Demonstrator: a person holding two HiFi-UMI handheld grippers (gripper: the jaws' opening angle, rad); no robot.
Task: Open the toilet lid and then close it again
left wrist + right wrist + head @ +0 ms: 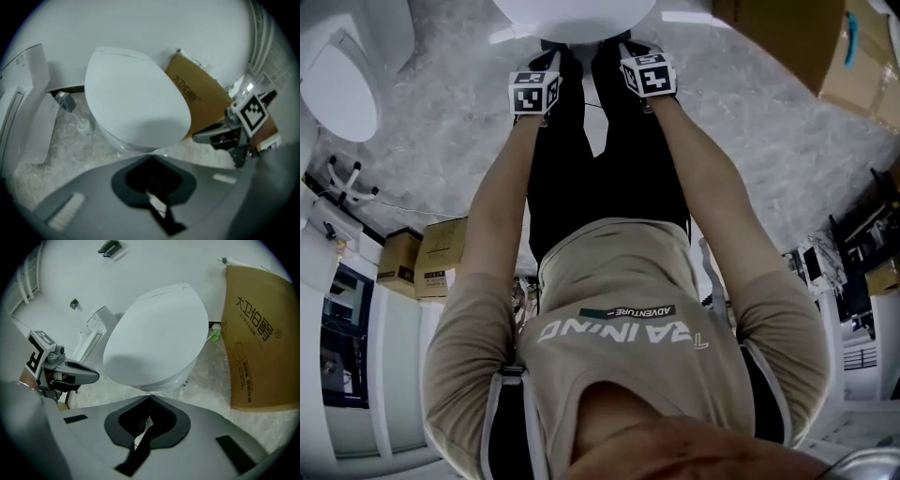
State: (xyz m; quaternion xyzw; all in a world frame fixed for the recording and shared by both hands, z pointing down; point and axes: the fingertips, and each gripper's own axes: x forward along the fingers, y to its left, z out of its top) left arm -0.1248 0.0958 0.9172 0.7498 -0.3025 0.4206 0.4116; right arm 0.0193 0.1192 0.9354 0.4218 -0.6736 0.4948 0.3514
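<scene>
Nearest, the left gripper (150,158) has its fingers pressed together tip to tip with nothing between them, and the right gripper (150,397) is the same, closed and empty. Both are held out side by side at arm's length, low and level, pointing at the front of the toilet. That looks like a stance for getting closed tips under an edge, not for pinching anything. Just past the tips comes the rounded front lip of the toilet lid (157,336), which lies flat down on the bowl, so the opening step seems not yet begun. The overhang of that lip above the bowl's side is the likely place to hook and lift. Bare marbled floor (211,376) lies on either side of the bowl, giving the arms room to spread. Further back, a cardboard box (260,333) leans against the white wall (154,263) just beside the toilet on the right. It stands to the side of the lid's backward swing, so the lid should probably pass it. On the left, another white fixture (26,112) stands well apart.
</scene>
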